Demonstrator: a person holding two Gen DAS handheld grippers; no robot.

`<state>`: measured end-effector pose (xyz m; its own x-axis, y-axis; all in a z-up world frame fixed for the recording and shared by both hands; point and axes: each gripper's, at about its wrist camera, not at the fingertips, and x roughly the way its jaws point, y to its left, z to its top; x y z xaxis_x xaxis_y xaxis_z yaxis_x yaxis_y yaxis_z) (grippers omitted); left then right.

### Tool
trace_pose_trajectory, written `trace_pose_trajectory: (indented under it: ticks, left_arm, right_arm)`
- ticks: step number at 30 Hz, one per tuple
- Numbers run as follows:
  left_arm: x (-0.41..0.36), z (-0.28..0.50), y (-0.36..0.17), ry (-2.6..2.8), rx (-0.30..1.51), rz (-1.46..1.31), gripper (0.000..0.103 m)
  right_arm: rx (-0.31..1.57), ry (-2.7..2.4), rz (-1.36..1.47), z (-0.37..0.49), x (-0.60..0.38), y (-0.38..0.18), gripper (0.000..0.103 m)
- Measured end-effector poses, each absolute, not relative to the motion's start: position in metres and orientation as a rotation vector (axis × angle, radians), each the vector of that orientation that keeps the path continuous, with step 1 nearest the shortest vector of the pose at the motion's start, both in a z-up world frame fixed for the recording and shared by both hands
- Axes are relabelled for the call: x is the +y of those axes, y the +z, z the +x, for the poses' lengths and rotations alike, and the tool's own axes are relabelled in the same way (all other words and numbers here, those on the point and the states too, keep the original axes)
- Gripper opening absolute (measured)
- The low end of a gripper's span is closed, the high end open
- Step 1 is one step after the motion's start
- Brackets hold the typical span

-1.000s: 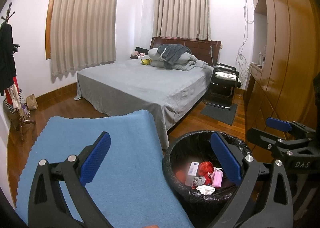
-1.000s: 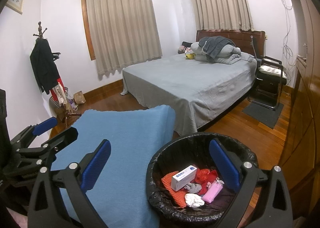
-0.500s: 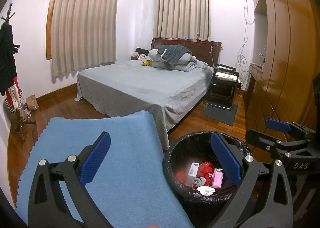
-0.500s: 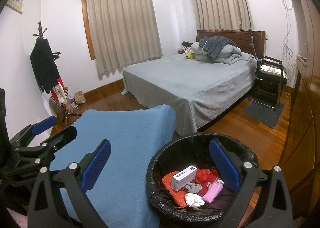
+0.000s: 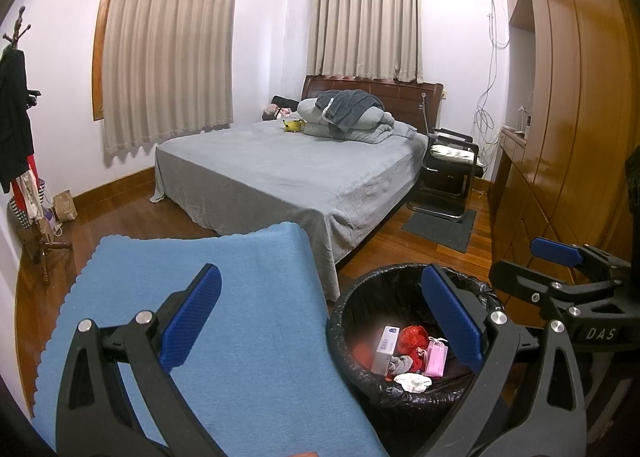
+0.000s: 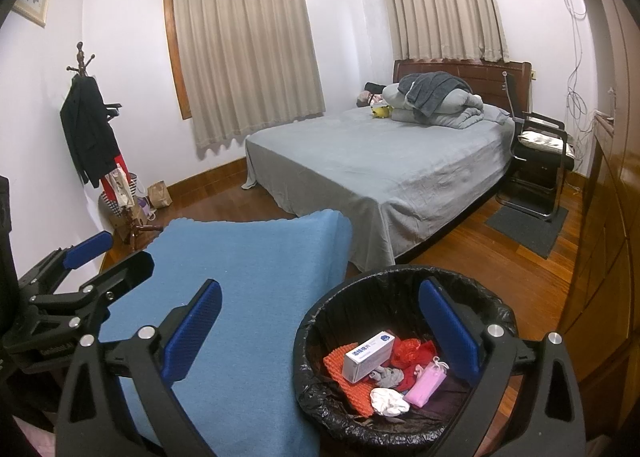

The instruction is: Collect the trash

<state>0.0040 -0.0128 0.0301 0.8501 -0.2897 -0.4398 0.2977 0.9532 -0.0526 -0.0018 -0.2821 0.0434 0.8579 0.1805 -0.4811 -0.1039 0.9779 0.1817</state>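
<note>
Beside the blue cloth, the black-lined bin holds the trash: white box, pink pouch, red wrapper, white wad. Left gripper & right gripper both spread wide, nothing btwn fingers, hovering over cloth/bin edge.

Matt blue cloth with a fine weave. Crinkled glossy black plastic liner in the bin. Smooth cardboard box; orange knit. Glossy varnished wood on floor and wardrobe. Soft grey bedsheet.
</note>
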Motion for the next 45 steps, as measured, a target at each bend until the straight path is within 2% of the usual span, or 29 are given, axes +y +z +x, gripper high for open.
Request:
trace_pose_trajectory:
  ticks: [45]
  left_arm:
    - [-0.0136, 0.0026, 0.0329, -0.313, 0.464, 0.02, 0.097]
  right_arm:
    - [0.528, 0.15, 0.155, -0.0021, -0.2785, 0.0368, 0.097]
